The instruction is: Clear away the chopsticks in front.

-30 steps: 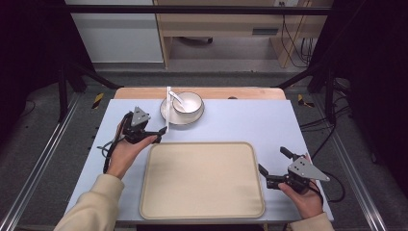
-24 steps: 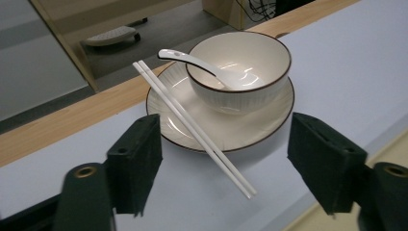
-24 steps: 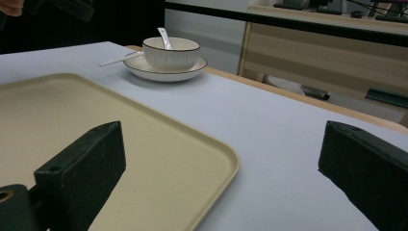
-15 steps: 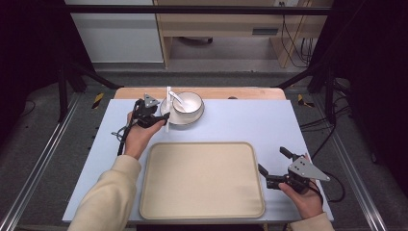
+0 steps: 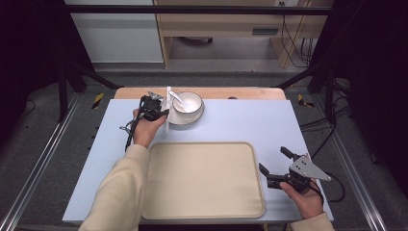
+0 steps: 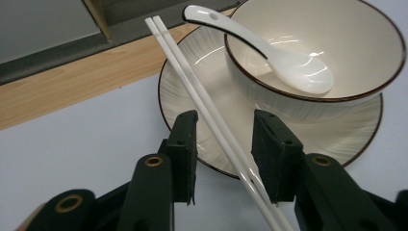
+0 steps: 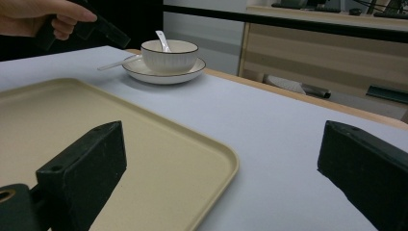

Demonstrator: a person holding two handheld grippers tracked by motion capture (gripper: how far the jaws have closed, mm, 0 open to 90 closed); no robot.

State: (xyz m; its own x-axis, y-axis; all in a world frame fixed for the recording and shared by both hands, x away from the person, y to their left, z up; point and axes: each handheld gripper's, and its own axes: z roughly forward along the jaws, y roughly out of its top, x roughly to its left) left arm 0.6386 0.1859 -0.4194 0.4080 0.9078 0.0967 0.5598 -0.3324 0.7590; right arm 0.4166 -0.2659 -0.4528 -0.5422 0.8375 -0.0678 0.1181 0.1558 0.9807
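A table (image 5: 250, 122) with a pale blue top and a wooden far edge stands on grey floor (image 5: 43, 159). At 12 o'clock sits a wooden bench (image 5: 226, 24), with a white cabinet (image 5: 115, 38) at 11. Cables (image 5: 293, 38) hang at 1 o'clock. Both sides are dark.

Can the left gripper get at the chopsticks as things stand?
Probably yes. The left gripper is open with the chopsticks already lying between its jaws, resting across the plate rim beside the bowl. Nothing sits between jaws and sticks.
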